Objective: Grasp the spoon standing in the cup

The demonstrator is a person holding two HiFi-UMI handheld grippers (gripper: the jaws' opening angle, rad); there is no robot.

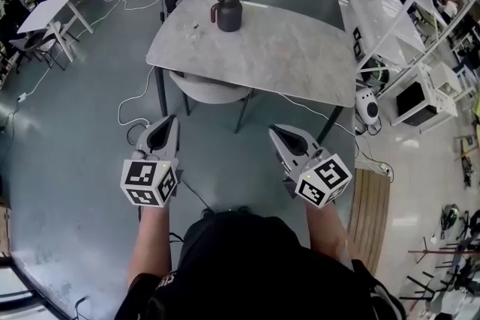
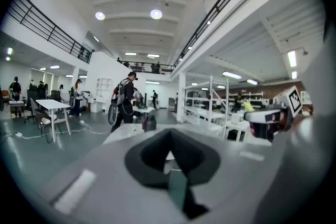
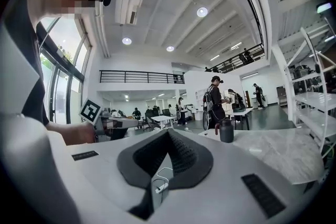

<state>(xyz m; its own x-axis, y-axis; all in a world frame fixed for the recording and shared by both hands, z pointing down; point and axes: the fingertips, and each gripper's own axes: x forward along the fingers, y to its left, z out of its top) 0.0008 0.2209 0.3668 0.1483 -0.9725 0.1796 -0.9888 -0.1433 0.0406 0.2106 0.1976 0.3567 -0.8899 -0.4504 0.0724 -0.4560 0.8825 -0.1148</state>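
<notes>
Short of the marble bench (image 1: 285, 56): left gripper (image 1: 171, 122) and right gripper (image 1: 280, 133), jaws together, empty. On it, dark jug (image 1: 227, 13) near small cup (image 1: 195, 32).

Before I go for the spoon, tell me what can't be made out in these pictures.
Head view: the small clear cup on the table is too small to show any spoon.
Left gripper view: blur leaves only the dark jug readable; the cup is lost.
Right gripper view: beside the dark jug, the cup is too small to make out.
</notes>
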